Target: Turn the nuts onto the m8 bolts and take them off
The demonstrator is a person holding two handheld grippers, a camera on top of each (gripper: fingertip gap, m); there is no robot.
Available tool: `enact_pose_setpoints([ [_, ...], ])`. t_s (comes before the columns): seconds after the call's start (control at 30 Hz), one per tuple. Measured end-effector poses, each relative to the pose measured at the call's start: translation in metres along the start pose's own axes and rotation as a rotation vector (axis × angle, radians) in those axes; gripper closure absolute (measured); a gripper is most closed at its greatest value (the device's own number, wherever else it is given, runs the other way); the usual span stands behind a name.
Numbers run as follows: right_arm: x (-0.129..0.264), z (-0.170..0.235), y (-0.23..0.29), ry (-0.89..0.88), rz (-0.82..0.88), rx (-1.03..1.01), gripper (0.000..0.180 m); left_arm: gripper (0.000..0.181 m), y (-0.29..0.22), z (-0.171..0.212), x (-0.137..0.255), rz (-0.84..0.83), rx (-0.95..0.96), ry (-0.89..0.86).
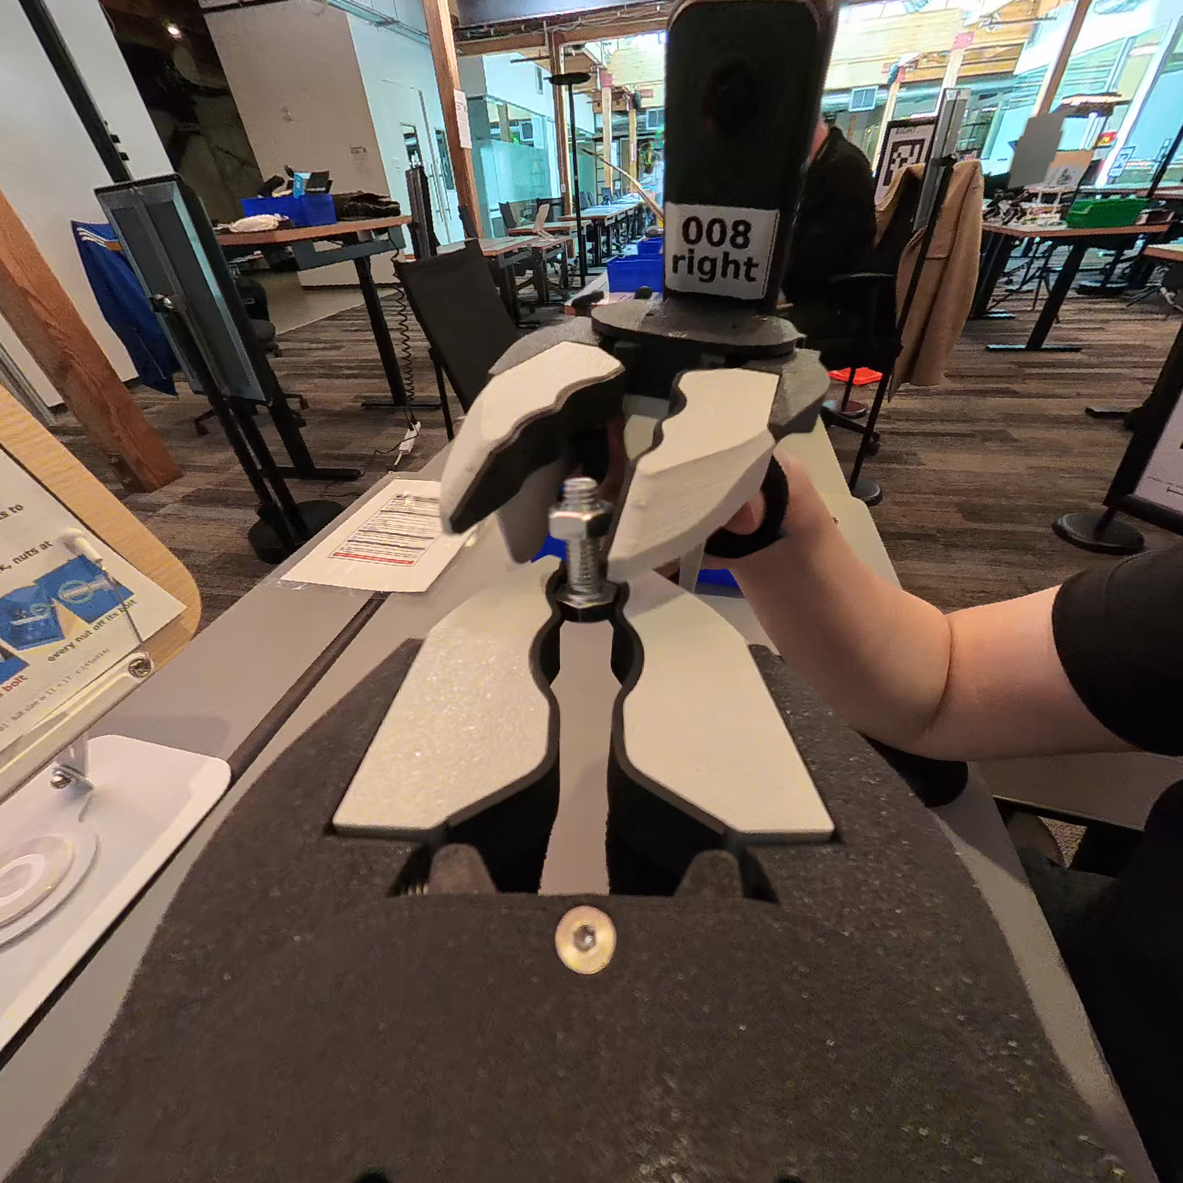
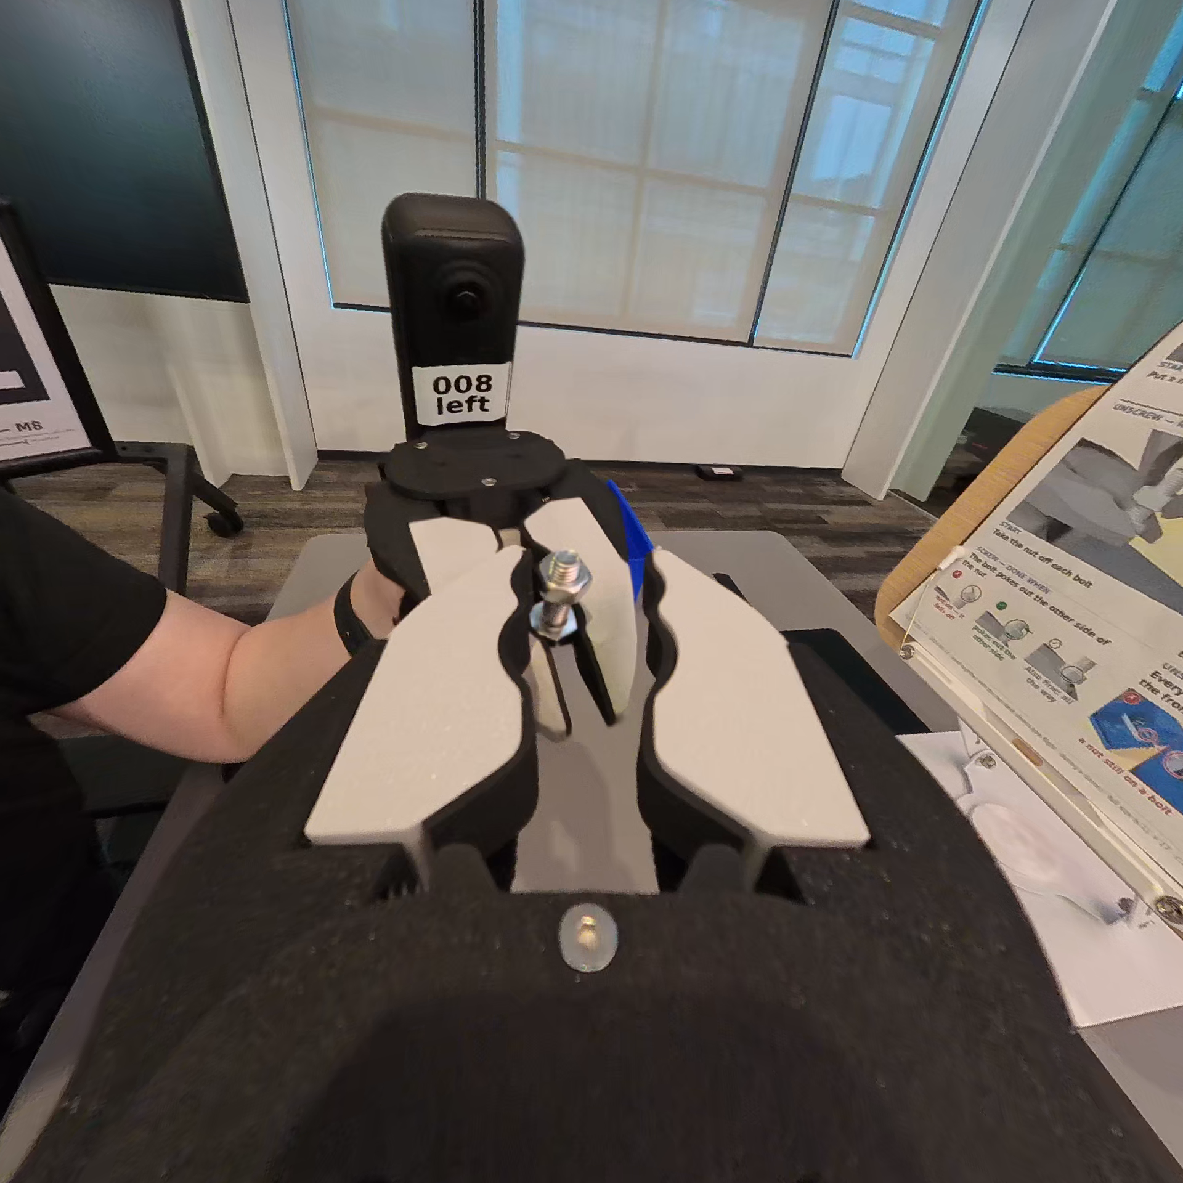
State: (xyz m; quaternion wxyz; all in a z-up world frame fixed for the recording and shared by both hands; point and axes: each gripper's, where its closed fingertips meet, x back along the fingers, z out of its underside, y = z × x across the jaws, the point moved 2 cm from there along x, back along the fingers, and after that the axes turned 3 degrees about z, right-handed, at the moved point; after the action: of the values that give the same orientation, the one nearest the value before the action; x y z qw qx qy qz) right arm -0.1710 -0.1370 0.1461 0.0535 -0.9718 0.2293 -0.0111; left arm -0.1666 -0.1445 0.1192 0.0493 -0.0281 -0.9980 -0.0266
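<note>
The left gripper clamps the head of an upright bolt. The right gripper faces it, fingers spread beside the nut, not touching.

I note an instruction board tilted at the grey table's edge, a printed sheet lying flat, and a black chair beyond.

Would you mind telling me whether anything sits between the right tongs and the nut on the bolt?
Nothing visible does. The right tongs stand open around the nut, which sits near the top of the upright bolt. The left tongs grip the bolt's head below, clear of the nut. Whether a finger touches the nut is unclear.
</note>
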Motion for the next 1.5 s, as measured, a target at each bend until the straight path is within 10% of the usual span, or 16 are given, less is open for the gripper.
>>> enact_pose_setpoints([
  [0.63, 0.008, -0.007, 0.003, -0.080, -0.149, -0.144, 0.166, 0.170, -0.002, -0.010, 0.010, -0.004, -0.026, -0.047],
  [1.03, 0.004, 0.002, 0.011, 0.122, 0.077, 0.297, 0.166, 0.161, 0.000, 0.004, 0.007, -0.050, -0.068, 0.073],
  [1.5, 0.004, 0.006, 0.011, 0.158, 0.087, 0.327, 0.166, 0.168, 0.005, 0.012, 0.006, -0.101, -0.135, 0.135],
])
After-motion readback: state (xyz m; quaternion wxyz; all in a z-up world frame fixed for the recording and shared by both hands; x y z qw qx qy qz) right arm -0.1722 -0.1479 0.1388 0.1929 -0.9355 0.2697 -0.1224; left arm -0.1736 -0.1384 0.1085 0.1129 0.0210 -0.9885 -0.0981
